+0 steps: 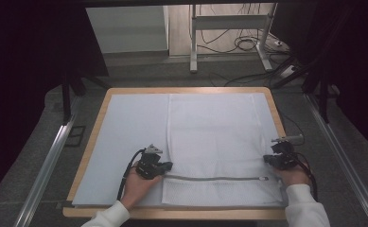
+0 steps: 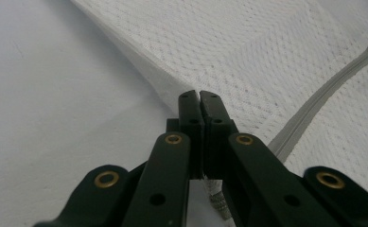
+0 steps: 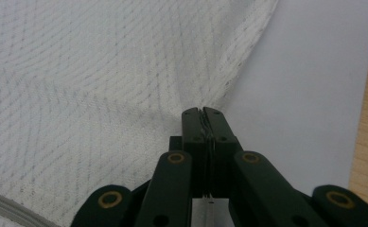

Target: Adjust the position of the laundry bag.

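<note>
A white mesh laundry bag [image 1: 217, 137] with a grey zipper [image 1: 214, 178] lies flat on the pale sheet [image 1: 129, 137] covering the wooden-edged bench [image 1: 92, 137], its zipper running across the strip nearest the person. All places below are told from that zipper.

The left gripper [image 1: 166, 166] sits at the zipper's left end, just beyond it on the bag's left edge. In the left gripper view its jaws are pressed together on the mesh edge [image 2: 172, 90], with a fold of cloth rising between them. The right gripper [image 1: 268, 160] is past the zipper's right end, on the bag's right edge; the right gripper view shows it [image 3: 202, 112] pinching a gathered pleat of mesh, from which creases fan out across the fabric.

Holding both side edges at matching points probably lets the person lift or fold the near part of the bag evenly, keeping the cloth taut between the two hands so it does not sag or twist. The zipper pull [image 1: 263, 178] lies near the right end, close to the right hand [image 1: 293, 174].

Nothing lies on the bench beyond the zipper to hinder a fold away from the person. Farther off, on the floor, stand a white metal frame [image 1: 229, 28] and loose cables [image 1: 248, 45], well clear of the work. The main risk I would judge is thin mesh slipping from one pinch.
</note>
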Available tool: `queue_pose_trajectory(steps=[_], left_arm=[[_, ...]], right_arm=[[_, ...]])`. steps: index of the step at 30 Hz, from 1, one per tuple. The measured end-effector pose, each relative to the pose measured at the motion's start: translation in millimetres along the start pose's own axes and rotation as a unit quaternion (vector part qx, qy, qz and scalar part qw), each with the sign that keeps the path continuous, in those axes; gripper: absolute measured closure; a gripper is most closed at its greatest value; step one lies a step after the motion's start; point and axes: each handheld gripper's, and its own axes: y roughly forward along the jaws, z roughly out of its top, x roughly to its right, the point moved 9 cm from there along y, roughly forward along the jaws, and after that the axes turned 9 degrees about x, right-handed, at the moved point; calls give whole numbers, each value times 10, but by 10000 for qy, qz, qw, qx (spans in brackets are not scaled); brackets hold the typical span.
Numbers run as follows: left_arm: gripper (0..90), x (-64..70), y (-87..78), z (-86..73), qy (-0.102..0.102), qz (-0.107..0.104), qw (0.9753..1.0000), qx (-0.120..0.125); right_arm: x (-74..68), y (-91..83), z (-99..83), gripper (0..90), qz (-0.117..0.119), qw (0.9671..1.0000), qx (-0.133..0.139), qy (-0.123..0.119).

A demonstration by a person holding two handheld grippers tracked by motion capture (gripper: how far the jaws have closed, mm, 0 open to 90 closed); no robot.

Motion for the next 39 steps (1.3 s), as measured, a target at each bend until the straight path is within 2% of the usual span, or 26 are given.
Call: queue_pose_trajectory(steps=[18,30,34,39], left_arm=[[899,-130,-127,-8,-152,60,9998,75],[899,-257,-251,-21,-268,126,9995,142],[898,-316,-309,-6,-263,171,9993,179],[898,-332,-316,-17,-262,181,9994,141]], right_arm=[[-107,22,62,873,207,9996,182,-7],[-252,43,112,876,414,9988,262,-84],[-313,57,145,877,542,9980,323,-55],[-320,53,152,878,557,9978,346,-34]])
